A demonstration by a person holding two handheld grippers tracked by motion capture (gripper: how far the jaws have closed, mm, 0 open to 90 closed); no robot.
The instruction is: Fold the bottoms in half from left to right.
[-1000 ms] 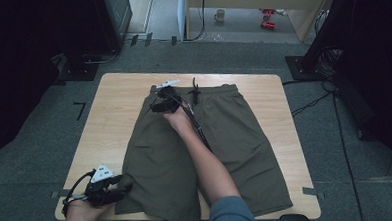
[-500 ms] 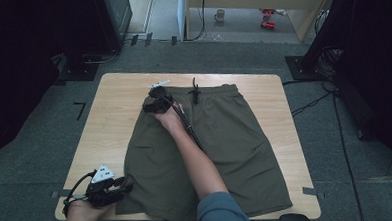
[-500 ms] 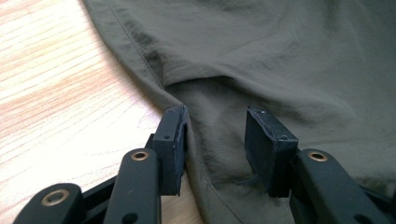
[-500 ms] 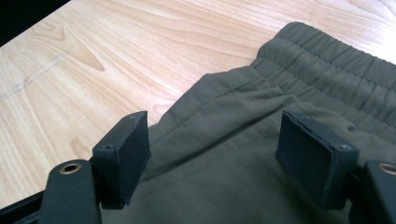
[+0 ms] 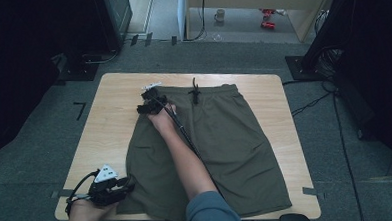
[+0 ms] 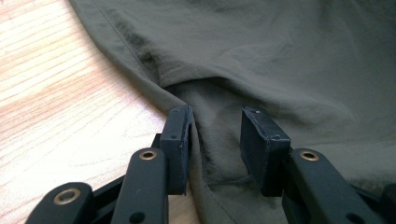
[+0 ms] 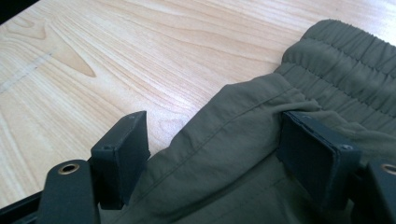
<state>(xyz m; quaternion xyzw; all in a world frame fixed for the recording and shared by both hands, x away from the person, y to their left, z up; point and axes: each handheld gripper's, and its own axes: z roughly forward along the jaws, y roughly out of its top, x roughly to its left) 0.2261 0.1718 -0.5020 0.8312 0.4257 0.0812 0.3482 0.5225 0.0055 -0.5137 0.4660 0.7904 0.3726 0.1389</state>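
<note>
Olive green shorts (image 5: pixel 220 139) lie flat on the wooden table (image 5: pixel 114 109), waistband at the far side. My left gripper (image 5: pixel 127 186) sits at the near-left leg hem. Its jaws have just been closing. A raised fold of the hem (image 6: pixel 210 140) stands between them, with a gap left at the right pad (image 6: pixel 261 140), so my left gripper (image 6: pixel 217 121) is open. My right gripper (image 5: pixel 146 100) reaches over the shorts to the left side seam just below the waistband (image 7: pixel 345 60). Its jaws have just opened wider and my right gripper (image 7: pixel 215 126) straddles the fabric edge without pinching it.
Bare wood (image 7: pixel 140 46) runs left of the shorts (image 6: pixel 60 84). Tape marks (image 5: pixel 310 190) sit at the table's near corners. On the carpet beyond stand a mug (image 5: pixel 220 14) and red objects (image 5: pixel 267 17). Cables (image 5: pixel 309 103) trail at the right.
My right gripper has shifted left and lower, onto the waistband's left corner. The left hand has stayed at the hem.
</note>
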